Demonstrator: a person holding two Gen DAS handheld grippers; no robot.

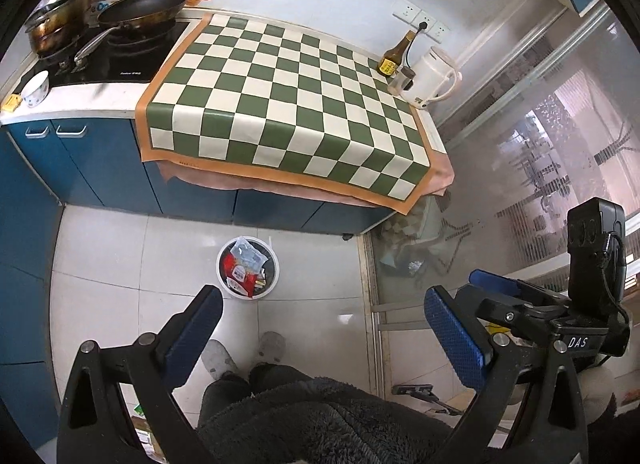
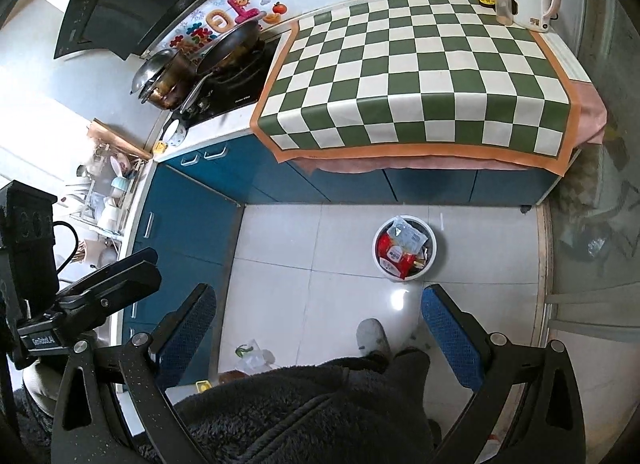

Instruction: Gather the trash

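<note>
Glossy tile, matt cloth, shiny metal

The floor tiles (image 2: 320, 264) are smooth and glossy, throwing back a light spot; the checked mat (image 1: 280, 103) looks matt and smooth. The far-left pot (image 1: 60, 19) is shiny metal, the kettle (image 1: 434, 75) smooth plastic, the bin (image 1: 248, 268) holds glossy plastic wrappers (image 1: 240, 274), and the person's garment (image 2: 304, 412) is fuzzy cloth.

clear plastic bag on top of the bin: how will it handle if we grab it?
The clear plastic bag looks thin and crumpled, so probably floppy and light. It rests loosely on the red wrappers and pokes above the rim of the white bin, so it should lift free easily. Glossy film may slip between the fingers.
</note>
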